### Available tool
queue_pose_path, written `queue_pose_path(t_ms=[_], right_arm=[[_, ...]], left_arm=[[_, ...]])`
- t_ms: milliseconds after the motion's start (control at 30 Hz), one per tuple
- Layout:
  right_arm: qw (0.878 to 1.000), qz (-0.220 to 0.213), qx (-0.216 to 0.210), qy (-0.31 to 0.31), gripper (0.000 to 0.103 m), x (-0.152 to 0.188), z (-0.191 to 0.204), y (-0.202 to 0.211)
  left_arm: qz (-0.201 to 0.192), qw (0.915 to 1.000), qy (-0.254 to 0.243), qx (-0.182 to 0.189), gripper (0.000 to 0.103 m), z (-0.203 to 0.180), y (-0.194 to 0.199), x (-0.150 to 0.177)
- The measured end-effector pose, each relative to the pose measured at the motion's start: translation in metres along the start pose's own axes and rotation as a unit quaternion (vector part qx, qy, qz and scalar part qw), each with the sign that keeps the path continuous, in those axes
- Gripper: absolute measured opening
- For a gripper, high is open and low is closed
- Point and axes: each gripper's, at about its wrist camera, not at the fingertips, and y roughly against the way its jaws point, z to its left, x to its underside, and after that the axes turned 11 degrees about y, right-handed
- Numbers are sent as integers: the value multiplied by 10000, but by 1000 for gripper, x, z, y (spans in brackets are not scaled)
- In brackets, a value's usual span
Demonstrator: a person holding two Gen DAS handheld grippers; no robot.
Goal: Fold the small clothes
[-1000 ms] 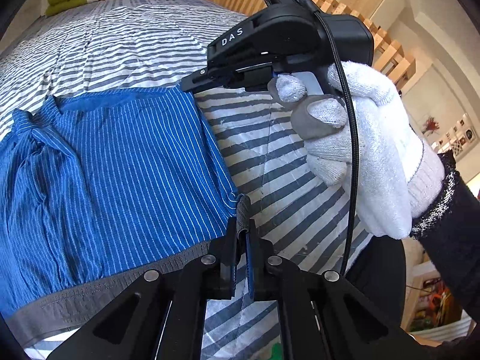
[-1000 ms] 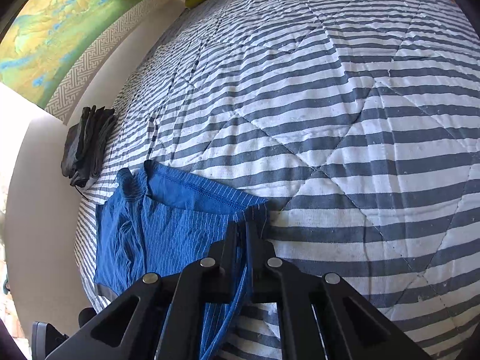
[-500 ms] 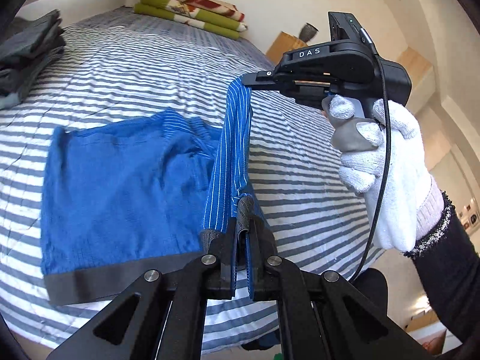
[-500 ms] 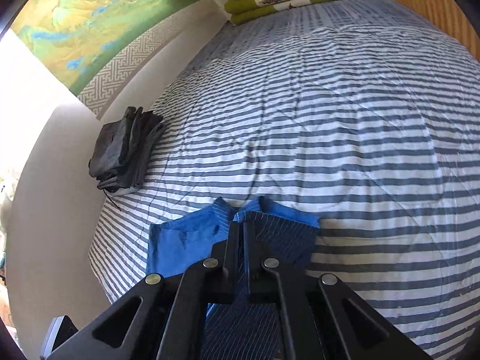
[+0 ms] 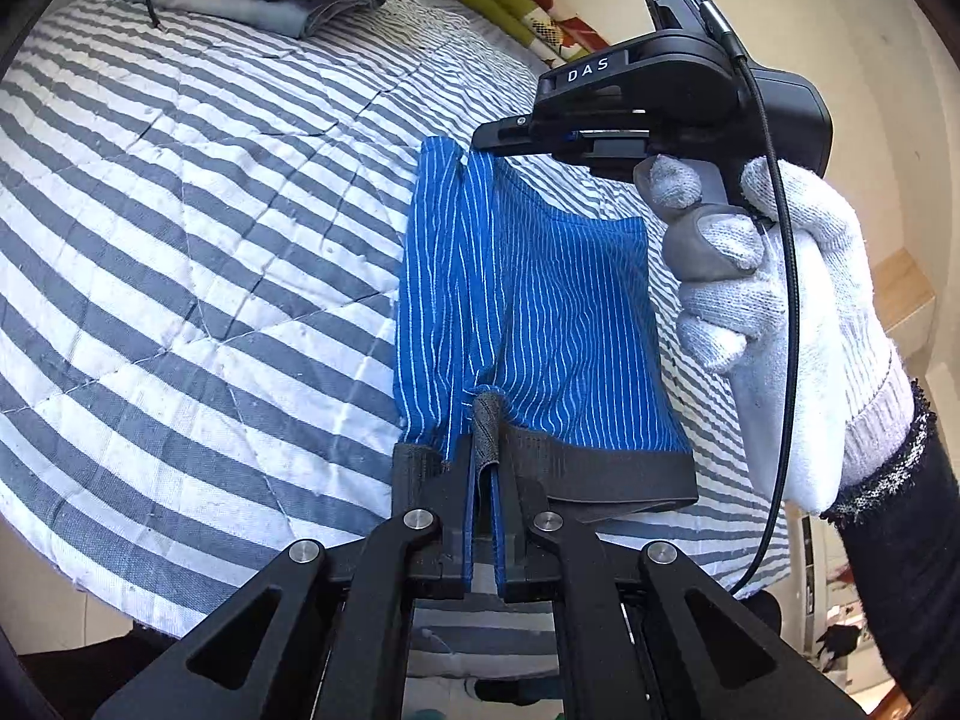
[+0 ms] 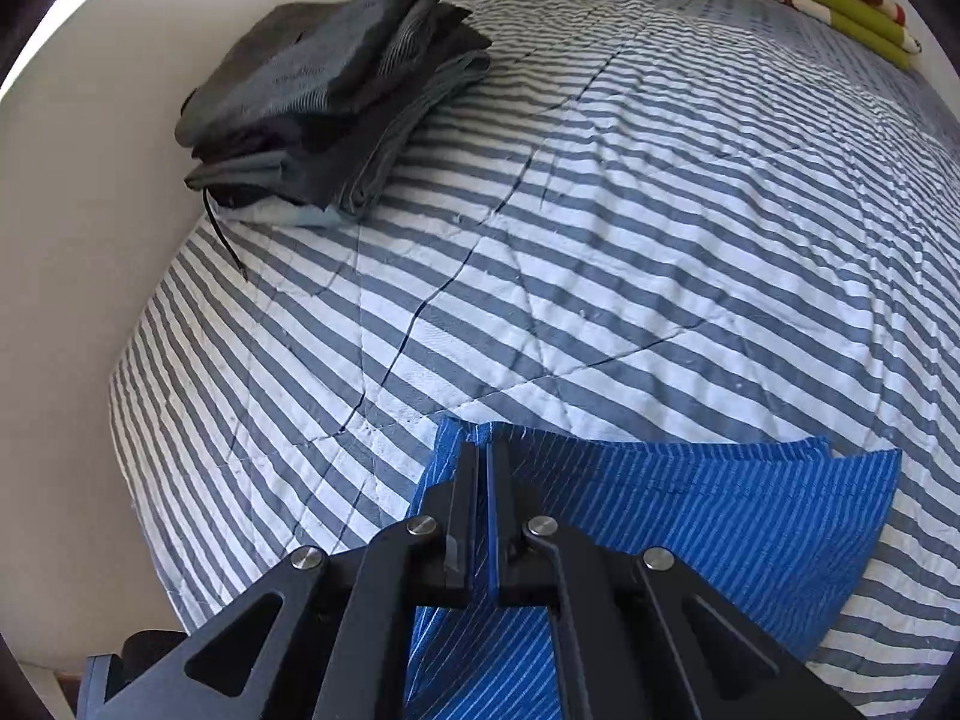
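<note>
Mid-fold: left gripper (image 5: 485,480) is clenched on the grey waistband, right gripper (image 6: 483,516) on the hem of the blue striped shorts (image 5: 540,300), doubled over the bed (image 5: 210,240). Next, I'd guess: lay flat, release. Folded pile (image 6: 336,96) beyond.

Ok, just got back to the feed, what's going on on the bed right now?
A person is folding blue striped shorts on the striped quilt with two handheld grippers. The left gripper is shut on the grey waistband; the right gripper, held in a white-gloved hand, pinches the hem end. One side is folded over the rest. A stack of dark folded clothes sits near the bed's edge.
</note>
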Motion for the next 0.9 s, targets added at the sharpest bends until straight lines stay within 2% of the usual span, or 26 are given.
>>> queue_pose_path(t_ms=[67, 167, 233, 333, 500, 567, 633, 667, 700, 767, 867, 900], right_arm=[[10000, 68, -5, 66, 2, -2, 5, -10], [9995, 31, -323, 45, 5, -3, 2, -8], [9977, -257, -612, -149, 11, 0, -9, 9], [9962, -591, -562, -299, 12, 13, -27, 41], [9980, -531, -327, -113, 12, 69, -41, 77], [9987, -446, -248, 48, 12, 99, -41, 83], [9994, -219, -239, 142, 12, 129, -39, 80], [9996, -67, -197, 214, 12, 142, -38, 75], [9995, 23, -94, 286, 12, 154, -36, 72], [9994, -8, 3, 356, 12, 173, -34, 74], [9987, -238, 6, 455, 12, 189, -25, 85], [9981, -273, -52, 545, 12, 192, -20, 88]], left_arm=[[-23, 10000, -61, 18, 3, 1, 3, 0], [-138, 9995, -262, -104, 3, -4, 5, 3], [-178, 9994, -265, -116, 3, -5, 7, 3], [-234, 9992, -289, -165, 3, -3, 10, 1], [-317, 9982, -415, -305, 3, -17, 14, 5], [-407, 9960, -636, -477, 4, -25, 17, 9], [-308, 9943, -749, -699, 7, -23, 15, 10], [-158, 9949, -674, -735, 20, -20, 14, 9], [10, 9960, -558, -703, 37, -16, 15, 7], [-76, 9971, -388, -645, 43, -12, 27, 0], [-255, 9959, -570, -660, 45, -24, 37, -21], [-295, 9956, -622, -635, 49, -29, 37, -31]])
